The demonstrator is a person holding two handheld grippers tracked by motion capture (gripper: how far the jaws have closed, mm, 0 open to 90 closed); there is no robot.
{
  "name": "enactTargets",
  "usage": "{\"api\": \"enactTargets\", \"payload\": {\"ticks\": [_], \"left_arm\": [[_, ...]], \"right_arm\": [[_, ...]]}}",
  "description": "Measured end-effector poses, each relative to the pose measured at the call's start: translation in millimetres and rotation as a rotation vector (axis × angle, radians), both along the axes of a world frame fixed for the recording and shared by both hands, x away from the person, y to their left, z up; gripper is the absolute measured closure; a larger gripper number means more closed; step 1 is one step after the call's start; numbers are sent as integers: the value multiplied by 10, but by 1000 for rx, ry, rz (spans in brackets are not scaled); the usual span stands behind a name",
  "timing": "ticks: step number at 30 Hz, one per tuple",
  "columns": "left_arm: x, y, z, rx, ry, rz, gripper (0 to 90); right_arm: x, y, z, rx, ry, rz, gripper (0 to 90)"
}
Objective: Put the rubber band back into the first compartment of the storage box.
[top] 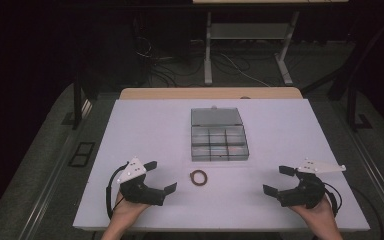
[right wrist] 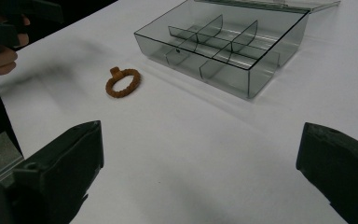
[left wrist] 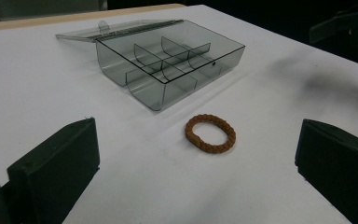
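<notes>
A small brown braided ring (top: pixel 199 177) lies flat on the white table (top: pixel 145 135), just in front of a clear grey compartment box (top: pixel 219 141) whose lid is folded back. My left gripper (top: pixel 161 177) rests near the table's front left, left of the ring, open with nothing between its jaws. My right gripper (top: pixel 278 180) rests at the front right, also open and empty. The left gripper view has the ring (left wrist: pixel 210 133) ahead between the wide jaws and the box (left wrist: pixel 170 63) beyond. The right gripper view has the ring (right wrist: pixel 122 82) far left and the box (right wrist: pixel 228 46) ahead.
The box's dividers form several small compartments, with faint coloured bits in the front ones in the high view. A wooden edge (top: pixel 210 93) runs behind the white top. Desk legs (top: pixel 208 47) and cables (top: pixel 155 65) stand on the dark floor beyond.
</notes>
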State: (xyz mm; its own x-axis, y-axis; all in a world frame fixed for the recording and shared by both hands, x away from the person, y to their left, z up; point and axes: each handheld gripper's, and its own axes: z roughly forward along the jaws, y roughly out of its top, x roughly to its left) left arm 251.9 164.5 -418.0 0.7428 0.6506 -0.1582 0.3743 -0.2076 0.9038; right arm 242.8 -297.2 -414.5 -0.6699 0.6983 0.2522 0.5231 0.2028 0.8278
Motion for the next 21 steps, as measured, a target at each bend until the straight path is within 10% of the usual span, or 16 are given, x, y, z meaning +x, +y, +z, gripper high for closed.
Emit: {"api": "enactTargets", "payload": {"ticks": [21], "left_arm": [[-6,-15,12,35,1,-5,0]], "right_arm": [[-21,-7,6,-1,10,6,8]]}}
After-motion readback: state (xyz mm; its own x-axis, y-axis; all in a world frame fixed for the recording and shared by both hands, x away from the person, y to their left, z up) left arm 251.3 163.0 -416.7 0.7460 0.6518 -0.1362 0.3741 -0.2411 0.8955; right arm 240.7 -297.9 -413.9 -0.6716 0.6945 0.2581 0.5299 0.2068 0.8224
